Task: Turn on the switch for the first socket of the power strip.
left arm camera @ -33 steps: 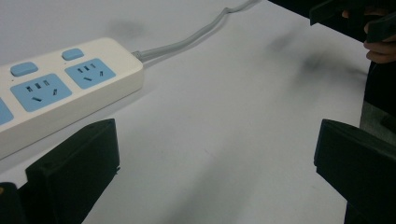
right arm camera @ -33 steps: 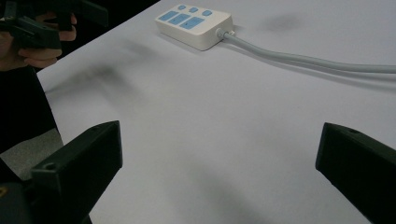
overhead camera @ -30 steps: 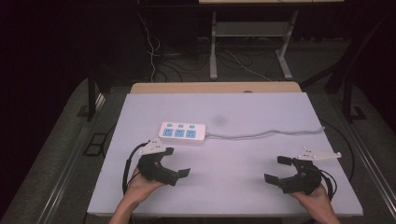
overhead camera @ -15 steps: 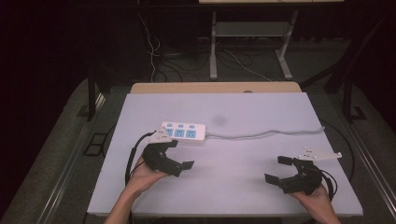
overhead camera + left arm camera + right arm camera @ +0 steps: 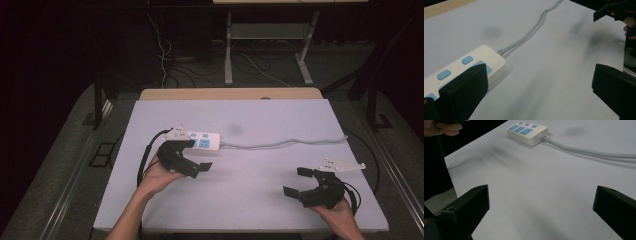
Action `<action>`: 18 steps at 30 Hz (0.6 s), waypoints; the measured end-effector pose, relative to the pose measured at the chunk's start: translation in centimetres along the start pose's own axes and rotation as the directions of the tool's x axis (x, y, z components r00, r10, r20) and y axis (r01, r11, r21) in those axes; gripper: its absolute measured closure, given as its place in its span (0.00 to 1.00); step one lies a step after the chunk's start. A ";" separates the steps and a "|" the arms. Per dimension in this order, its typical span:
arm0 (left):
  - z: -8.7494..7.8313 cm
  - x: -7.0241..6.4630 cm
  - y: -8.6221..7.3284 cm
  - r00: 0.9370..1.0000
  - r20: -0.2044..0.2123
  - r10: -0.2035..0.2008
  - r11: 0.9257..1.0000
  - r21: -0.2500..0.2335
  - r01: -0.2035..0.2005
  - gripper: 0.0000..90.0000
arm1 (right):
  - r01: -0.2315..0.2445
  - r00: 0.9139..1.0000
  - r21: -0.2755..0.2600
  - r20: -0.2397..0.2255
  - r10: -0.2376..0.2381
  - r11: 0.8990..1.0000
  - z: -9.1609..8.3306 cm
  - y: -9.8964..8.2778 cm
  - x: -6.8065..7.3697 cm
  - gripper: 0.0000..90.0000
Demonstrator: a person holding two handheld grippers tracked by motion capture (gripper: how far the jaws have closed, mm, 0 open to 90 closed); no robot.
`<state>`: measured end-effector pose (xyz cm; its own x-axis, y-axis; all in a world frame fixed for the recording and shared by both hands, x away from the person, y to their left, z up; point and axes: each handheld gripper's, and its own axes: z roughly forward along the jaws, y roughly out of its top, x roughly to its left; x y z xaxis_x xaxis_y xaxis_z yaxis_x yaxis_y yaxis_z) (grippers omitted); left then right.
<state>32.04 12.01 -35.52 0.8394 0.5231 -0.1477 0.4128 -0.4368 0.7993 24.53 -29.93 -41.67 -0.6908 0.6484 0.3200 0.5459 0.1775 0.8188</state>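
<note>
One white power strip (image 5: pixel 202 140) — blue sockets, grey cord, left gripper (image 5: pixel 192 156) gaping beside it, right gripper (image 5: pixel 296 182) spread wide.

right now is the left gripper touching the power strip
Cannot tell. In the left gripper view one jaw of the open left gripper overlaps the power strip, hiding any gap; the high view doesn't settle it.
</note>
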 end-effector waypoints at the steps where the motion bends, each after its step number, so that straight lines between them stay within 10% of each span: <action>1: 0.0 0.0 0.0 1.000 0.000 0.000 1.000 0.000 0.000 0.00 | 0.000 1.000 0.000 -0.001 0.000 1.000 0.0 0.0 0.0 0.00; 18: 0.4 1.2 3.0 1.000 -0.006 0.027 0.998 0.054 -0.027 0.00 | 0.000 1.000 -0.002 -0.001 0.000 1.000 -0.1 0.0 0.0 0.00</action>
<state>34.47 11.05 -33.54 0.8482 0.5153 -0.1224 0.4086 -0.4896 0.7703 24.50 -30.01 -41.65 -0.6915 0.6475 0.3204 0.5449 0.1764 0.8197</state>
